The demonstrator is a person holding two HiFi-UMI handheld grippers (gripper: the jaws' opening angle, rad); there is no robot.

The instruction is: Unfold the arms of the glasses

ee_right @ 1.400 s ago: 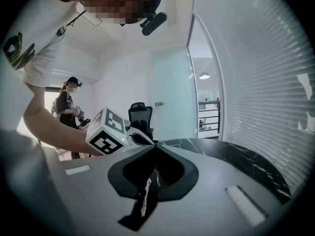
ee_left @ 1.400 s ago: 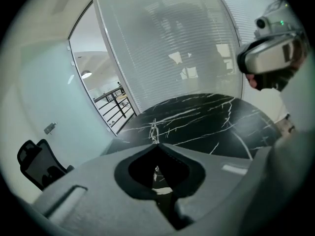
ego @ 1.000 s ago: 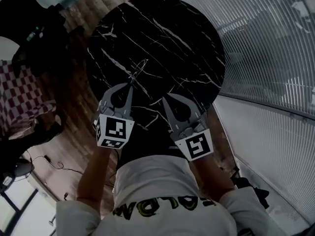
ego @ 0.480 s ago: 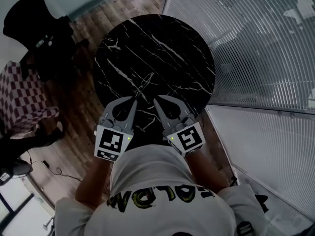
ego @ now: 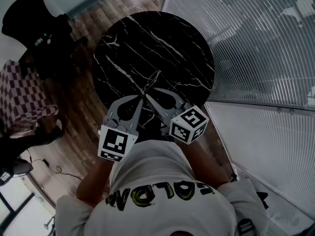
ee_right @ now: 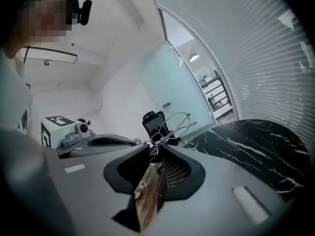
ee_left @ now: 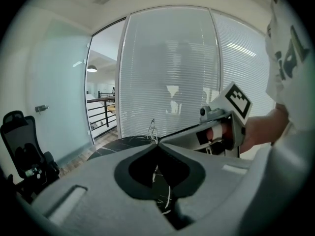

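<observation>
The left gripper (ego: 141,98) and the right gripper (ego: 146,97) come together point to point over the near part of the round black marble table (ego: 167,43), their tips almost touching each other. In the left gripper view the left gripper (ee_left: 156,144) has its jaws pressed together at the tips, pinching the thin wire of the glasses (ee_left: 152,128), which stands up just past the tips. The right gripper (ee_left: 162,139) reaches in from the right to the same spot. In the right gripper view the right gripper (ee_right: 156,150) is likewise clamped, with its two jaws meeting on the wire frame. The glasses (ee_right: 177,122) fan out beyond them as fine loops, seen against a black office chair (ee_right: 152,119) on the far side. From the head view the glasses (ego: 151,81) show as a slim pale line running from the joined tips towards the middle of the table. Whether their arms are folded or spread cannot be made out. Slatted blinds (ego: 256,48) fill the right side, and a wooden floor (ego: 83,102) lies to the left of the table.
</observation>
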